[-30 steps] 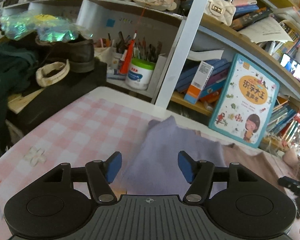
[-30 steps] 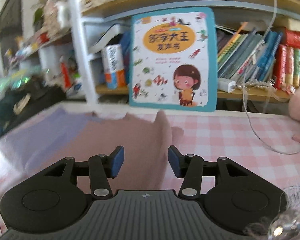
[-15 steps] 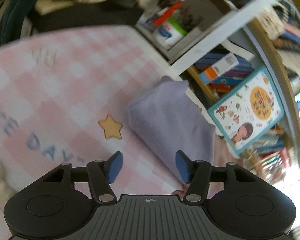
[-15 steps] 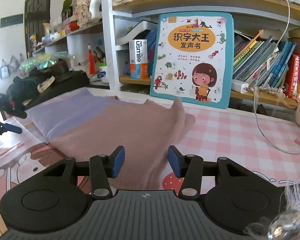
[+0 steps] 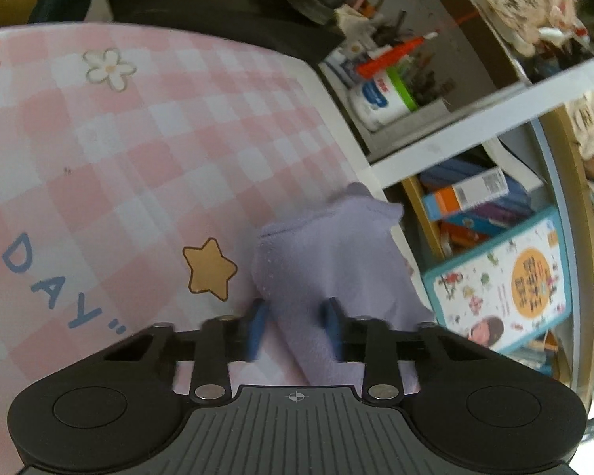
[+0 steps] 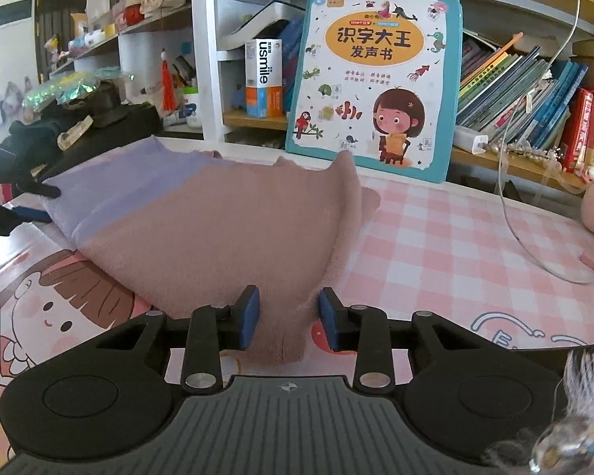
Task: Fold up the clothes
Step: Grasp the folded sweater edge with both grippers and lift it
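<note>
Cloth (image 6: 202,229), lilac at one end and dusty pink at the other, lies flat on the counter (image 6: 455,245). Both the left tool (image 5: 295,318) and right tool (image 6: 287,312) gape partway open astride its near edges, holding nothing. Closing too shallow could pinch one layer only and drag the fold crooked.

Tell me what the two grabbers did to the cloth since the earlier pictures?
Both came down to the cloth's near edge. The left gripper now straddles the purple corner, the right gripper the pink corner, jaws narrower but not visibly clamped. The cloth and the picture book stayed put.
</note>
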Motion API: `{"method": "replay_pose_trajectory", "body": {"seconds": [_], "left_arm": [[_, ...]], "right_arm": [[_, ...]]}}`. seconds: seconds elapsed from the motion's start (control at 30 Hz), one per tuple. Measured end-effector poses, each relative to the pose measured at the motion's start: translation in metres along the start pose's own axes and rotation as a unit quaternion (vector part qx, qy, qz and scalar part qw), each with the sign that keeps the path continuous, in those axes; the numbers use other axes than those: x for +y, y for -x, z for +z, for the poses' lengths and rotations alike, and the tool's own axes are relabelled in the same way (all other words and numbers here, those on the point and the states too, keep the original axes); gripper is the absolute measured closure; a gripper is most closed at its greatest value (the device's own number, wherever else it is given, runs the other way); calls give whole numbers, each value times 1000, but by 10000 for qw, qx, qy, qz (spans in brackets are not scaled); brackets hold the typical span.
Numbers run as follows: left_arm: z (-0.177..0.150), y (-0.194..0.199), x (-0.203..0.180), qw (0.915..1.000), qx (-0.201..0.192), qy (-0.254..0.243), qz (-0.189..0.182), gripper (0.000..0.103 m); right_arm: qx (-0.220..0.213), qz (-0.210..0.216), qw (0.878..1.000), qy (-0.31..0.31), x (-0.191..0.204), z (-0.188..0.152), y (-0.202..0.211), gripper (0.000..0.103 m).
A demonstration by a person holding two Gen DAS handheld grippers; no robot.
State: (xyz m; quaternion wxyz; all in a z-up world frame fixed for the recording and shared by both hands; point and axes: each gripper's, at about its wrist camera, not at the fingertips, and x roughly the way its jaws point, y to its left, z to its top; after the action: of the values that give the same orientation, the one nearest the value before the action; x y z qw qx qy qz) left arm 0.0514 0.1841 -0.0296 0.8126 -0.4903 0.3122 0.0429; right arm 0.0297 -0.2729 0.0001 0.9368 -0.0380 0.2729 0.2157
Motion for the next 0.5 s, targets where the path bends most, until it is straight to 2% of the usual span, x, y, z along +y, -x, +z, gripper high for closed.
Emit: {"method": "replay_pose_trajectory", "body": {"seconds": [0.03, 0.13, 0.2, 0.23, 0.27, 0.3, 0.43, 0.5], "left_arm": [[-2, 0, -2, 10000, -48, -25, 11, 87], [-14, 10, -26, 9957, -463, -794, 72, 94], [-30, 26, -60, 9761, -936, -1959, -40, 94], [-35, 30, -70, 9685, -1019, -2268, -132, 94], [-35, 31, -75, 9666, -1006, -2350, -211, 93], [-34, 32, -78, 9664, -968, -2366, -271, 93], [-16, 16, -56, 9841, -599, -1673, -56, 91], [-10, 6, -39, 9910, -360, -1284, -64, 82]], "right_arm": [[5, 13, 10000, -11, -1, 0, 0, 71], [20, 49, 10000, -49, -2, 0, -1, 70], [23, 66, 9999, -77, -3, 0, -1, 70], [25, 73, 9999, -91, -3, 1, 0, 70], [26, 81, 9999, -103, -4, 1, -1, 70], [26, 87, 9999, -112, -4, 1, 0, 70], [26, 83, 9999, -101, -4, 1, 0, 70], [28, 94, 9999, -117, -3, 1, 0, 70]]}}
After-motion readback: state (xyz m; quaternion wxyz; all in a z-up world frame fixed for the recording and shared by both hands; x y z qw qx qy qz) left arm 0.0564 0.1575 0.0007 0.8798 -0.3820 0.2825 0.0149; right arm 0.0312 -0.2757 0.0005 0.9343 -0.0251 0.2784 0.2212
